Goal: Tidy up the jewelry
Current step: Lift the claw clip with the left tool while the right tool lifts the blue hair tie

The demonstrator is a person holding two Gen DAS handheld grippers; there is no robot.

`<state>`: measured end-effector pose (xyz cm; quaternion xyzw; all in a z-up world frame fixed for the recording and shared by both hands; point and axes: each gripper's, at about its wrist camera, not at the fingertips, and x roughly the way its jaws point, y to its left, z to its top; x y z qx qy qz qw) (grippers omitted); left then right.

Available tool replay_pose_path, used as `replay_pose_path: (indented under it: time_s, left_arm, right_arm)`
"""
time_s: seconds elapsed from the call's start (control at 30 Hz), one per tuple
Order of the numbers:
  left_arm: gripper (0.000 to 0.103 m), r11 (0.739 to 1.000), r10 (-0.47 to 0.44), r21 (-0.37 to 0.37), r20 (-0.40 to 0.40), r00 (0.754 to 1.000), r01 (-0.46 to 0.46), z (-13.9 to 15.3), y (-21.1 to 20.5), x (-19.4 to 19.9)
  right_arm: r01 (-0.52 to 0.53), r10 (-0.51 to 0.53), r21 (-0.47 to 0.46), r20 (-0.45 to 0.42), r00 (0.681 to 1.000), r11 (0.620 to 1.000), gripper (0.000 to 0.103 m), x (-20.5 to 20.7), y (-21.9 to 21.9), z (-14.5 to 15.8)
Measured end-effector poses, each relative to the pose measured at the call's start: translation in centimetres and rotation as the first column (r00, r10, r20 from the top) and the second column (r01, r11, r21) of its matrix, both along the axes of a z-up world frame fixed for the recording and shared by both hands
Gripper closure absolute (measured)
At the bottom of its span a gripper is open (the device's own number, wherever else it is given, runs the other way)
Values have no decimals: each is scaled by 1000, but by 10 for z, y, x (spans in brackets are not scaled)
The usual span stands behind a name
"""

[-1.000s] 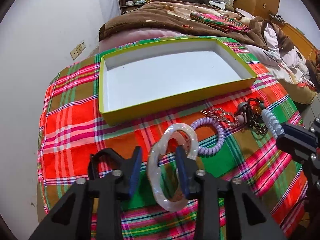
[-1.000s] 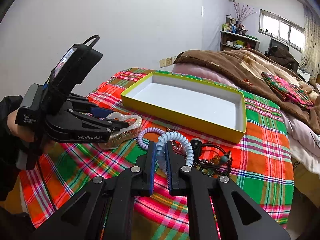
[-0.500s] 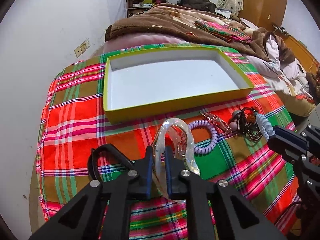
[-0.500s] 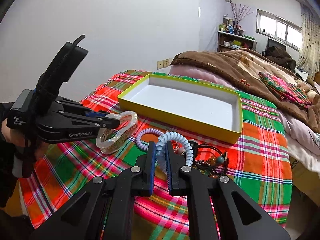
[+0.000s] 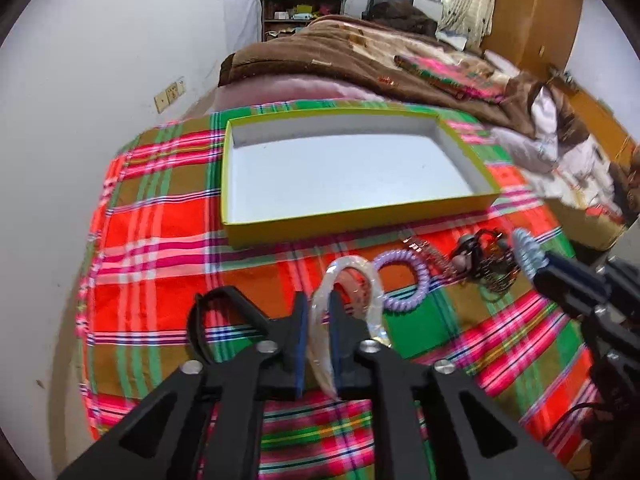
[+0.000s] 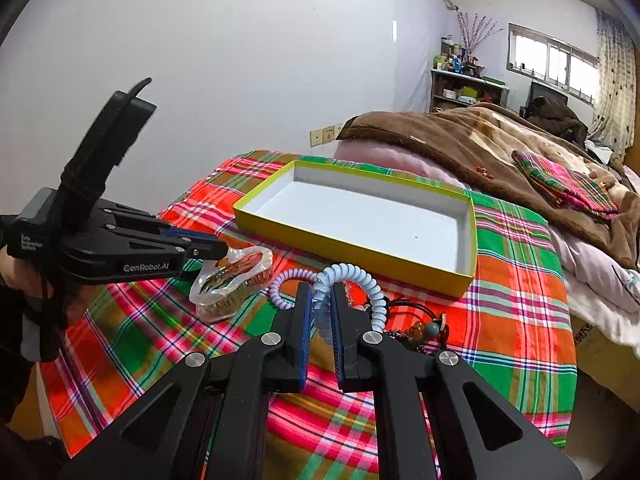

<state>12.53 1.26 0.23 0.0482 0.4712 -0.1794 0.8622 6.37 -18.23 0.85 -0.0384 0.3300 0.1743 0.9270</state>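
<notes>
Nothing is in the yellow box [image 5: 352,216] yet, so the sorting has hardly begun. The left hand-held gripper [image 5: 318,320] has a clear bangle [image 5: 354,276] between its jaws, which are opening slightly. The right hand-held gripper [image 6: 319,312] is clamped on a pale blue coil bracelet [image 6: 348,272]. The purple coil [image 5: 402,280] and what looks like tangled dark beads [image 5: 486,260] lie on the plaid bedcover [image 5: 160,220], just beside the box.

Lying across the bed at 1 o'clock: brown blanket [image 6: 480,140], folded plaid cloth [image 6: 568,184] resting on it. Standing at 12 o'clock against the far wall: cluttered shelf [image 5: 300,12]. Sitting at 10 o'clock on the wall: sockets [image 5: 170,94]. Hanging at 1 o'clock: curtain [image 5: 466,4].
</notes>
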Motion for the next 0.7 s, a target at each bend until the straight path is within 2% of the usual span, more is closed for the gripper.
replay_pose_path:
  time_s: [0.03, 0.07, 0.13, 0.2, 0.23, 0.3, 0.4, 0.53, 0.6, 0.7]
  left_arm:
    - [74, 1000, -7, -24, -5, 1000, 7, 0, 0, 0]
    - [71, 1000, -18, -25, -4, 1000, 17, 0, -1, 0]
    - [62, 999, -40, -1, 16, 999, 40, -1, -8, -2]
    - [62, 998, -45, 41, 36, 998, 43, -2, -13, -3]
    - [62, 998, -26, 55, 18, 999, 25, -4, -13, 0]
    - [62, 1000, -6, 28, -17, 1000, 6, -8, -9, 2]
    - [62, 1000, -18, 24, 32, 999, 17, -2, -4, -7]
    - [62, 995, 19, 94, -9, 1000, -18, -14, -2, 2]
    - [62, 997, 1, 80, -41, 999, 3, -21, -4, 3]
    - [65, 995, -26, 94, -36, 999, 29, -23, -10, 2]
  right_arm:
    - [1, -1, 0, 0, 1000, 1000, 94, 0, 0, 0]
    - [-1, 1, 0, -1, 1000, 1000, 94, 0, 0, 0]
    - [-2, 2, -1, -4, 1000, 1000, 94, 1, 1, -1]
    - [-4, 4, 0, -5, 1000, 1000, 94, 0, 1, -1]
    - [-5, 5, 0, -4, 1000, 1000, 94, 0, 1, 0]
    - [-7, 7, 2, -1, 1000, 1000, 94, -1, 0, 1]
    - [-8, 8, -2, 1, 1000, 1000, 94, 0, 0, 1]
    - [-9, 9, -1, -3, 1000, 1000, 94, 0, 1, -1]
    - [-9, 9, -6, -10, 1000, 1000, 94, 1, 2, -3]
    - [-5, 5, -8, -10, 1000, 1000, 94, 2, 2, -2]
